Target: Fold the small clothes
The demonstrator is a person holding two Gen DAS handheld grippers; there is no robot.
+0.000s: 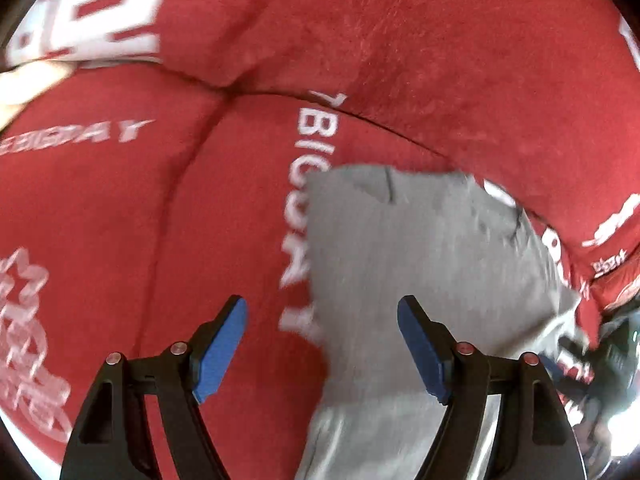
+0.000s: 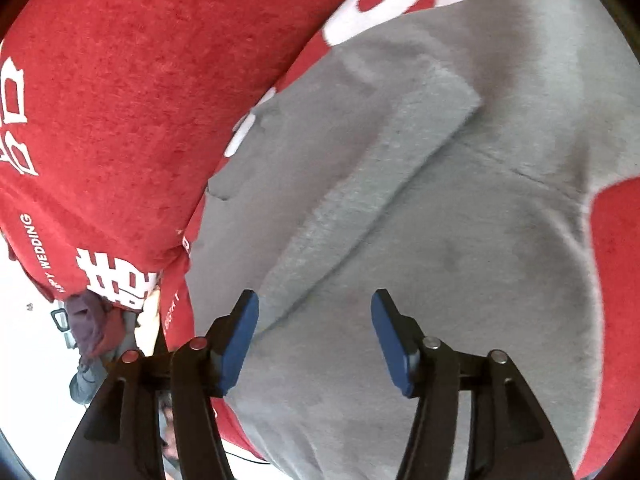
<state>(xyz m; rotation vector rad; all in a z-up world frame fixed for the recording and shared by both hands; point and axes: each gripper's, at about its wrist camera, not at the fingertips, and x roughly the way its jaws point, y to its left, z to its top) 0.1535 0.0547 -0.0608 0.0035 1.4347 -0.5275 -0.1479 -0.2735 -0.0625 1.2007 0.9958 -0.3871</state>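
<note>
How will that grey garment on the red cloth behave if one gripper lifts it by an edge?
The grey garment will probably flop and drape: it lies soft, with creases and a folded flap. It likely weighs little, being thin knit fabric. Its matte, fuzzy surface should grip the blue pads rather than slip, though it may drag on the red cloth.

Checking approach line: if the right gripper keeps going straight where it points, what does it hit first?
Most likely the grey garment: it fills the view ahead of the open right gripper, lying on the red cloth. How far off is unclear.
</note>
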